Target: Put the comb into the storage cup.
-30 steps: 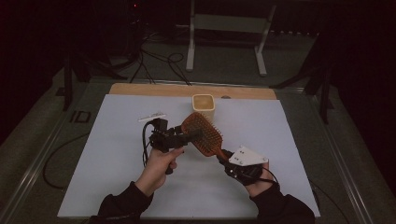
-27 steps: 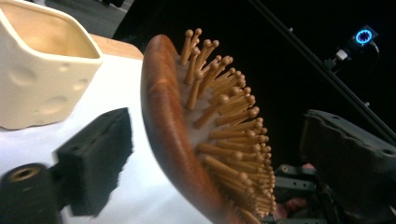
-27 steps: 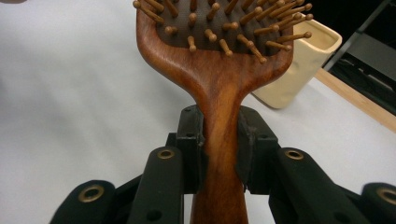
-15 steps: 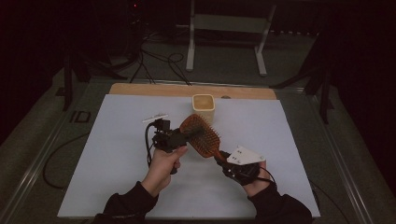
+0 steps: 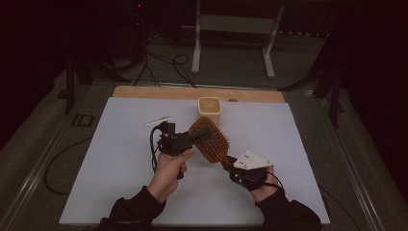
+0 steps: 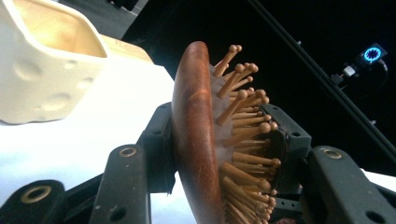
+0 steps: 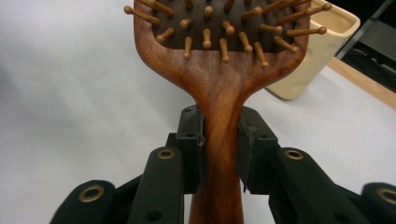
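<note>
Grippers first: the right gripper has its two black jaws clamped on the narrow neck of the wooden hairbrush, one pad on each side of the handle, just below where the paddle widens. Solid-looking hold, but on a smooth, rounded stem. Over on the other side, the left gripper pinches the paddle head itself, one jaw flat against the polished wooden back, the other pressing into the bristle pins. So both tools are closed on the same brush, which hangs in the air between the two hands, above the white table sheet and near the cream cup standing behind it.

Now the risks, as I judge them. That left hold worries me most: the pins are springy and sit in a cushion, so the jaw on that side has no firm face to bite, and the brush could squirm or pivot if the hands pull in different directions. Squeeze harder and pins may bend or snap. With two rigid clamps on one stiff object, any mismatch in wrist angle loads the slim neck; it could twist in the right jaws. If one side lets go before the other is set, the head-heavy brush likely swings down. And the cup is close enough that a swinging paddle could knock it over.
</note>
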Action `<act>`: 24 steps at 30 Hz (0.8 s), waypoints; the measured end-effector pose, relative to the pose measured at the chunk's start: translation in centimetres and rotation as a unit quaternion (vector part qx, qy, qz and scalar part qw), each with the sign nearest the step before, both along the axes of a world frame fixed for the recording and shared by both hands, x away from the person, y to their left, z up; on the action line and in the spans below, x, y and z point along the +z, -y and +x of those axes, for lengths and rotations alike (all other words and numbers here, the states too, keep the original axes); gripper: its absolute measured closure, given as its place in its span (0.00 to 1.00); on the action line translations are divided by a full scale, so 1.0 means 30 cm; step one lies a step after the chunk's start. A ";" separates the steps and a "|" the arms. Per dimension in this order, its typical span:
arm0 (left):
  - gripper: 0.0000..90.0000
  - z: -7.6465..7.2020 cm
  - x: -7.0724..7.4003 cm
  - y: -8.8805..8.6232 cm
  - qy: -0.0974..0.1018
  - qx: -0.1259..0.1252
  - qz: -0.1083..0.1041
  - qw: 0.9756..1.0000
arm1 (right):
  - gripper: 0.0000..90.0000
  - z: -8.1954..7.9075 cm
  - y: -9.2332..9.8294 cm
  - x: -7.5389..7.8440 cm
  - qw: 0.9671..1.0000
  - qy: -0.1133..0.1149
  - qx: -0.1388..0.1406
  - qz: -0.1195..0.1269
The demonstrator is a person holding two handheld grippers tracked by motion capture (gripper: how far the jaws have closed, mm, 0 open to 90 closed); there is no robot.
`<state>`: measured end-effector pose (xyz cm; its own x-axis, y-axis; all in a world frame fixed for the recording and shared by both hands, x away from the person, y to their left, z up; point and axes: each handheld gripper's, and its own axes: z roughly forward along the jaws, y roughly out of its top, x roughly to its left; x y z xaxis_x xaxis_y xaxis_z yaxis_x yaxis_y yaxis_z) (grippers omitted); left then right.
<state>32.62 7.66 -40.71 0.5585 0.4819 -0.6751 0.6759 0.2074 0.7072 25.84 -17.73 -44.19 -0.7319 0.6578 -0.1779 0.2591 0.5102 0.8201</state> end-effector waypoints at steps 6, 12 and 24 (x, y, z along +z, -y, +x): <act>0.61 0.005 0.031 0.013 0.008 -0.008 0.005 1.000 | 0.81 0.001 0.005 0.004 1.000 0.003 -0.006 0.014; 0.61 0.012 0.050 0.033 0.020 -0.015 0.020 0.999 | 0.74 0.006 0.016 0.011 1.000 0.002 -0.009 0.027; 0.61 0.025 0.137 0.001 0.053 -0.007 0.026 0.998 | 0.12 0.030 0.020 -0.012 0.999 -0.033 -0.013 0.026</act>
